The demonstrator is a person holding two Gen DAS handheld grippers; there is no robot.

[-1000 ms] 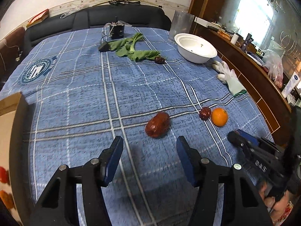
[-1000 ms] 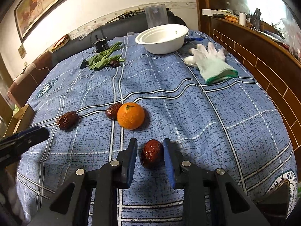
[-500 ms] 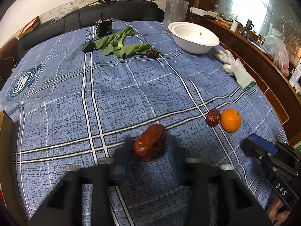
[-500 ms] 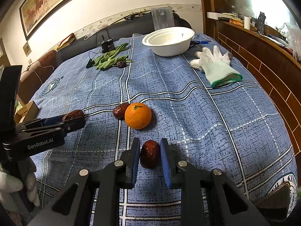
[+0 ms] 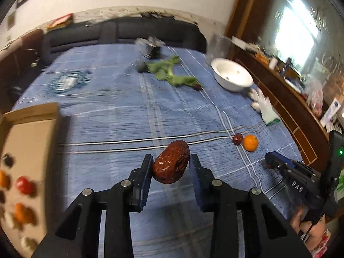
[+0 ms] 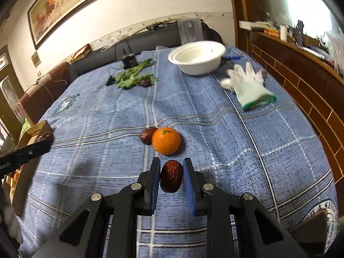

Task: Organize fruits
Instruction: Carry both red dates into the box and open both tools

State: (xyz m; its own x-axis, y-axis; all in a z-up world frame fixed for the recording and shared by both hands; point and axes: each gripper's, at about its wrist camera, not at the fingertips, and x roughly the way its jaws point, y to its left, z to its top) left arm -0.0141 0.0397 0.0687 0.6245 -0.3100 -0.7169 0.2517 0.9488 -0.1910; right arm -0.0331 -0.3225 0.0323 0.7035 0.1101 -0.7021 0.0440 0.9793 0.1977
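My left gripper (image 5: 171, 167) is shut on a large red-brown date (image 5: 172, 164) and holds it above the blue checked cloth. My right gripper (image 6: 171, 177) is shut on a smaller dark red date (image 6: 171, 178), lifted just off the cloth. An orange (image 6: 166, 140) and another date (image 6: 146, 134) lie together just beyond the right gripper; they also show in the left wrist view, the orange (image 5: 250, 143) beside the date (image 5: 237, 138). A cardboard box (image 5: 25, 150) holding several fruits sits at the left edge. The right gripper (image 5: 286, 169) shows at the right of the left view.
A white bowl (image 6: 196, 59) stands at the far right. A white glove (image 6: 247, 86) lies near the right edge. Green leaves (image 6: 133, 75) with a dark date (image 6: 145, 83) lie far back. A wooden cabinet (image 6: 301, 81) borders the right side.
My left gripper closed on the large date and lifted it, swinging left toward the box. My right gripper stayed shut on its date and raised it slightly.
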